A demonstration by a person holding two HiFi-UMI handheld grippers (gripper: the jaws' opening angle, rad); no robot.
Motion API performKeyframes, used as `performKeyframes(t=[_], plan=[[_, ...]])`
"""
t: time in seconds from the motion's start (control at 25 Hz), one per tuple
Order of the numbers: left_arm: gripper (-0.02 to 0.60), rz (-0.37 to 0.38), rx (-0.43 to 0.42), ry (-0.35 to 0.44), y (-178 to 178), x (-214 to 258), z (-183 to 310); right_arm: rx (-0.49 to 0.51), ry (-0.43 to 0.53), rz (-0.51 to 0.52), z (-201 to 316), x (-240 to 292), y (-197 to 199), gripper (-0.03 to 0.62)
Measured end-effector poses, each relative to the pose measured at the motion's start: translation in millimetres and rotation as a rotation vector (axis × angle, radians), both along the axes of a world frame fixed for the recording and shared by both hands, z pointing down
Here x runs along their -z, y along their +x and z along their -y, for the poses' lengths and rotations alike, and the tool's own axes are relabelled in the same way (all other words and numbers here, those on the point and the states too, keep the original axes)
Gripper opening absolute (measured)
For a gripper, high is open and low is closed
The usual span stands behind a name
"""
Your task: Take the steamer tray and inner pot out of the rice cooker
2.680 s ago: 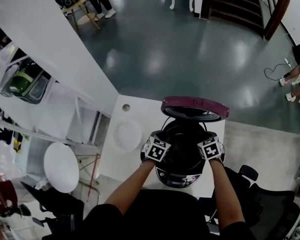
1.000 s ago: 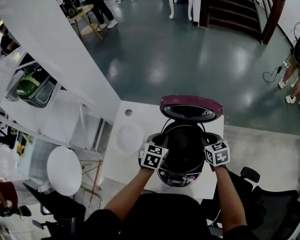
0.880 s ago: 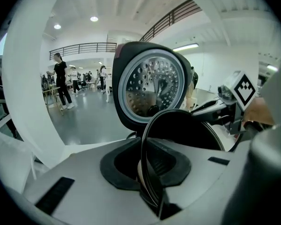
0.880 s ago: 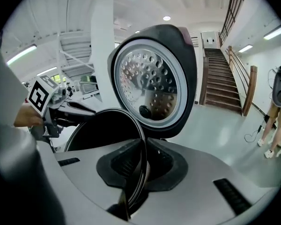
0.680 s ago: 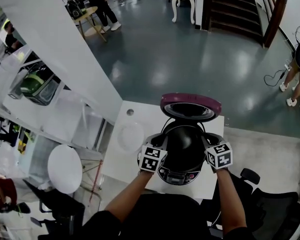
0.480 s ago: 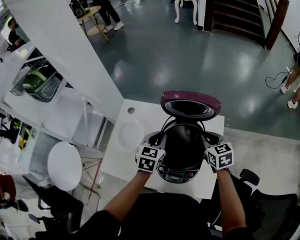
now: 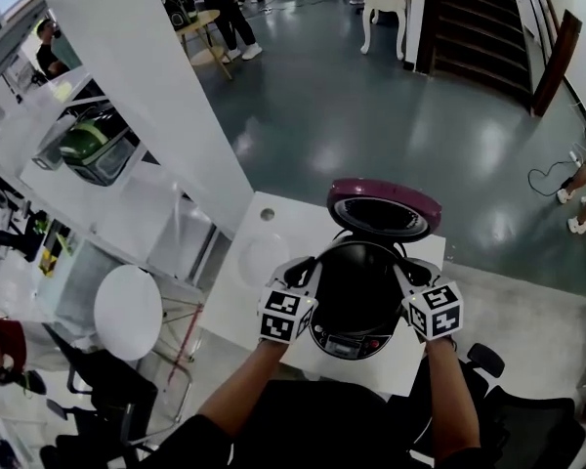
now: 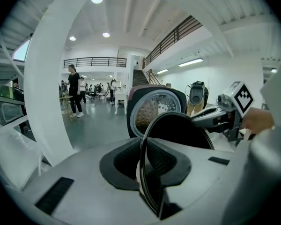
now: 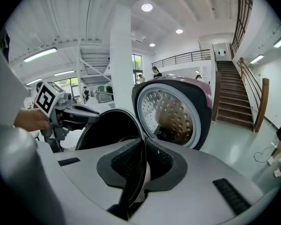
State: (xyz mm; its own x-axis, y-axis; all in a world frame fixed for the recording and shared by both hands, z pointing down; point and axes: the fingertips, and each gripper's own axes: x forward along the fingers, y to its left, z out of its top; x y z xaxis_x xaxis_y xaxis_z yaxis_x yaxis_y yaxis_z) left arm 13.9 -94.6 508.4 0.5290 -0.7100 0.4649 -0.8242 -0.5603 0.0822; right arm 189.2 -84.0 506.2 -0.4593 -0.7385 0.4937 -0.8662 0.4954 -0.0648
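The black inner pot (image 7: pixel 356 279) hangs above the rice cooker's body (image 7: pixel 352 340), whose maroon lid (image 7: pixel 384 208) stands open behind it. My left gripper (image 7: pixel 307 272) is shut on the pot's left rim and my right gripper (image 7: pixel 403 274) is shut on its right rim. In the left gripper view the thin rim (image 8: pixel 141 139) runs between the pads of the left gripper (image 8: pixel 145 165), with the lid's perforated inner plate (image 8: pixel 153 109) beyond. In the right gripper view the right gripper (image 9: pixel 141 165) clamps the rim (image 9: pixel 139 142), and the left gripper (image 9: pixel 72 111) shows across the pot.
The cooker stands on a small white table (image 7: pixel 273 306). A white round dish-like piece (image 7: pixel 263 258) lies on the table left of the cooker. A white round stool (image 7: pixel 128 312) stands to the left, an office chair (image 7: pixel 483 360) to the right. People stand far off on the floor.
Both grippers have risen together with the inner pot held between them. The pot now sits higher over the cooker's body. The lid stays open.
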Motion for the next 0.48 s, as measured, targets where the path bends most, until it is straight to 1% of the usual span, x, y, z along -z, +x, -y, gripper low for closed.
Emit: performKeyframes(t=[0.12,0.32,0.48], plan=[[0.041,-0.006,0.011,0.034,-9.8,13.1,4.2,0.008,0.021,0.01,4.9,13.9,-9.8,0.028],[0.04,0.008,0.019,0.07,-41.3,26.7,9.8,0.022,0.032,0.003,15.1,25.2,-41.3,0.029],[0.04,-0.003,0.011,0.073,-67.8,31.4,19.4,0.019,0.025,-0.005,22.1,30.1,-67.9,0.028]])
